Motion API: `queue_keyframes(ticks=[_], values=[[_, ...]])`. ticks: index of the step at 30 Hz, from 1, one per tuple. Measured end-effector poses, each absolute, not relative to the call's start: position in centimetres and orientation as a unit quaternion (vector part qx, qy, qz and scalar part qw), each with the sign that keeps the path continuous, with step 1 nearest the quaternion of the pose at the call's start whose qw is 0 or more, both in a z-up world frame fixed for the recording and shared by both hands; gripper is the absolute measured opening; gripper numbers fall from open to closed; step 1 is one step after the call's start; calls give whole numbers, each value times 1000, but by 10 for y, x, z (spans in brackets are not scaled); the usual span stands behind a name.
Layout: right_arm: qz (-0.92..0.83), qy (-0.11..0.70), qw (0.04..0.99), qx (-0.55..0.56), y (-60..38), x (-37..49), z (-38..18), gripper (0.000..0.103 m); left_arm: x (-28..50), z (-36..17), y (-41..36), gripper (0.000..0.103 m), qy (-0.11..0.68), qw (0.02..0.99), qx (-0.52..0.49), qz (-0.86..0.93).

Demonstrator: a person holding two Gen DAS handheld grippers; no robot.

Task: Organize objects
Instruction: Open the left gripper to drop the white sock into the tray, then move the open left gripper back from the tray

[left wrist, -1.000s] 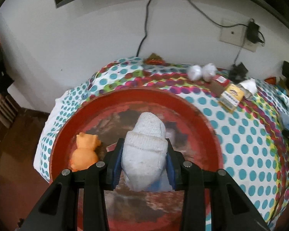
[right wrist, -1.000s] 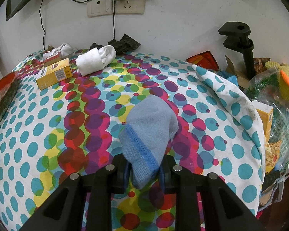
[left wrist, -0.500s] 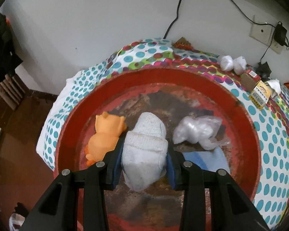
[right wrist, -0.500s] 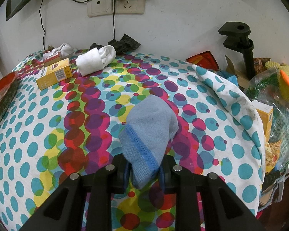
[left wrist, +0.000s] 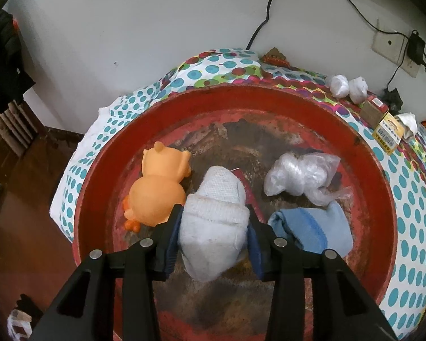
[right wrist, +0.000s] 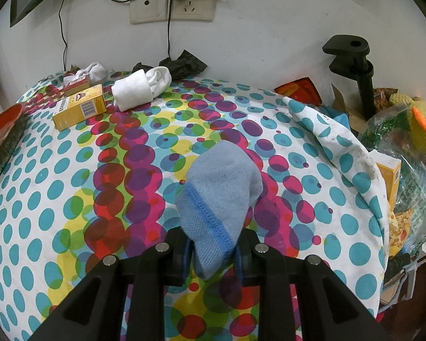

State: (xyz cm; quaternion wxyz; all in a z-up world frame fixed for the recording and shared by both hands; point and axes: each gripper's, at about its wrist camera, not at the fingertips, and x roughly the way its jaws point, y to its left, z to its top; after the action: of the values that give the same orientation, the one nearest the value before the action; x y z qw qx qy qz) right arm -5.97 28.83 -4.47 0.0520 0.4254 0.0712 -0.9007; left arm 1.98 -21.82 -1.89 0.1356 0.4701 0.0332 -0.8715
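Two grippers, left gripper [left wrist: 213,231] jaws opening around white sock [left wrist: 213,224] over red basin [left wrist: 269,99], right gripper [right wrist: 213,251] clamped on blue sock [right wrist: 220,199]

Inside the red basin [left wrist: 363,153], free floor remains only along the far side and at the near centre. The orange toy [left wrist: 156,190] blocks the left, touching the pale sock [left wrist: 213,224] between the opening left tongs [left wrist: 213,236]. A plastic bag bundle [left wrist: 301,176] and a folded blue cloth [left wrist: 312,227] block the right. On the worktop [right wrist: 71,199], the dotted cloth ahead of the right tongs [right wrist: 213,253] lies open. Obstacles stand at the far edge: yellow carton [right wrist: 79,108], rolled white socks [right wrist: 142,86]. A black clamp [right wrist: 352,65] and bagged clutter [right wrist: 406,147] close off the right.
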Motion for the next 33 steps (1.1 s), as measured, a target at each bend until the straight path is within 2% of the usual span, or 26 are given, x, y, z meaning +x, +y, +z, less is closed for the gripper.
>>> queue_keyframes(ticks=[4,7,9,11,20,27,33], values=[[-901,73,51,425,288,-60,-45,25,23,-15,-219,51,36,145,463,-874],[-901,78,49,424,286,-58,-44,25,27,-9,-218,52,35,150,453,-878],[-901,76,49,424,287,-59,-44,25,30,-5,-217,57,41,149,447,-881],[-901,74,49,425,285,-56,-43,25,34,-1,-215,67,45,152,439,-884],[-901,75,48,424,288,-58,-44,25,52,11,-202,75,36,184,414,-891],[-901,73,49,425,287,-57,-44,25,70,7,-203,79,66,199,401,-892],[-901,74,48,424,287,-57,-44,25,79,2,-195,83,29,222,395,-891]])
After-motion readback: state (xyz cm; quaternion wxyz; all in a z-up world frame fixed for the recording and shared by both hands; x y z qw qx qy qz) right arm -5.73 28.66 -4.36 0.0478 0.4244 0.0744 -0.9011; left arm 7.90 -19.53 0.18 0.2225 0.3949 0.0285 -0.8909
